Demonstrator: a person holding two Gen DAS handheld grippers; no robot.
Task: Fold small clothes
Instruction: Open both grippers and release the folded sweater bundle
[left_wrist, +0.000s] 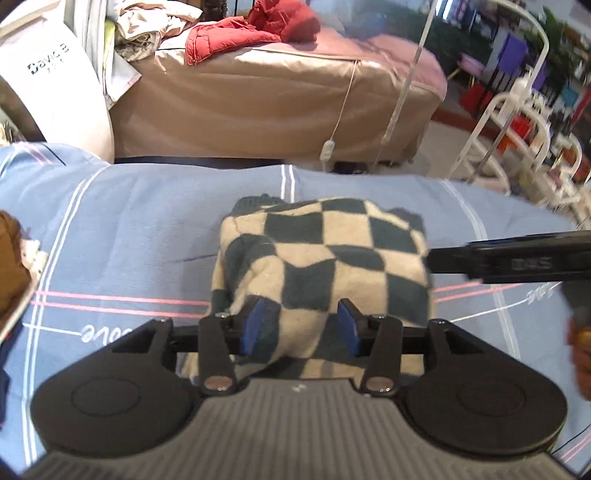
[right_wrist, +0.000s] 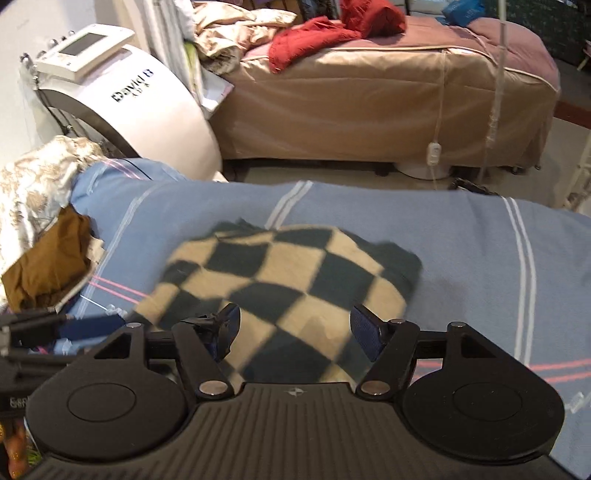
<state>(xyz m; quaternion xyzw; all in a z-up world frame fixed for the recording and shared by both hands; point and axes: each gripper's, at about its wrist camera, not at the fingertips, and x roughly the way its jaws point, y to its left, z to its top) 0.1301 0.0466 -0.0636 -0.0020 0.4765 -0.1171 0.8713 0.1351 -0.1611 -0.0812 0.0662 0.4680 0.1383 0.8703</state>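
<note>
A: Checkered garment (left_wrist: 325, 273) lies bunched into a rough square in the middle of the blue striped bed (left_wrist: 147, 221). Looks folded over already, I'd say near done.

B: Tongs?

A: Left tongs (left_wrist: 300, 325) partly open, blue pads either side of the near edge of the cloth, not pinching it as far as I can see. Right tongs (right_wrist: 295, 332) spread wide, nothing gripped, cloth just below them.

B: How to do it well from here?

A: My guess: lift both clear straight up so no pad drags the top layer, then check that the edges line up. The far dark edge sticks out past the checks, could need a tuck.

B: Hard to see?

A: Near edge of the garment is hidden under both gripper bodies. Right view is blurred. Brown cloth (right_wrist: 48, 258) at the left is cut off in the left view. How many layers are underneath, can't tell.
</note>
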